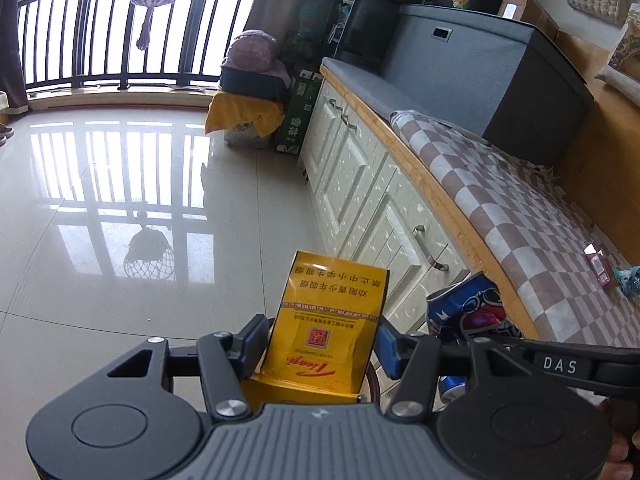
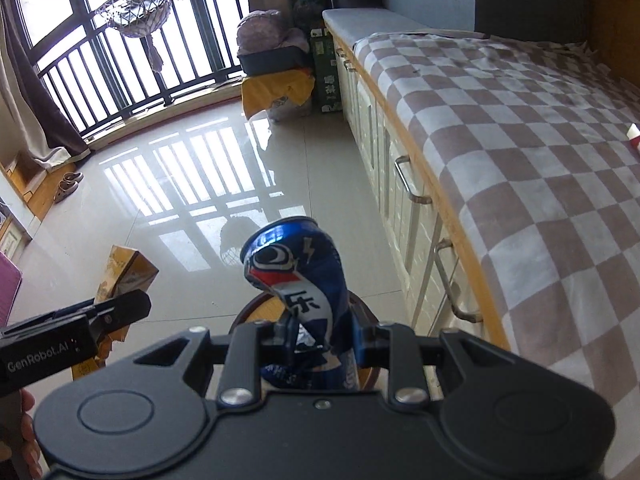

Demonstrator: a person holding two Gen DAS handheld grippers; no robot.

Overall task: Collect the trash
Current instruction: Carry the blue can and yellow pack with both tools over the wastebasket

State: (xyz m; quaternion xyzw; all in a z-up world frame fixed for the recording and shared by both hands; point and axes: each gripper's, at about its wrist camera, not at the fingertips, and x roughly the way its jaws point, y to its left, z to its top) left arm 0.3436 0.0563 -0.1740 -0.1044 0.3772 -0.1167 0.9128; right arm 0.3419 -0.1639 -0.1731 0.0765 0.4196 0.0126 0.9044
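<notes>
Left gripper point(image 1: 324, 340) pinches yellow cigarette pack point(image 1: 326, 320); right gripper point(image 2: 320, 336) pinches crushed blue can point(image 2: 304, 280). Round bin rim point(image 2: 360, 304) at 6 o'clock below can. Center both over it, then release.

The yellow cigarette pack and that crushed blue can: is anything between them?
Only the left gripper's own blue pad and black linkage. In the left wrist view, the yellow cigarette pack sits just left of the crushed blue can.

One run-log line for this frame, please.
left claw: shut on yellow cigarette pack | right claw: shut on crushed blue can | both above round bin rim
</notes>
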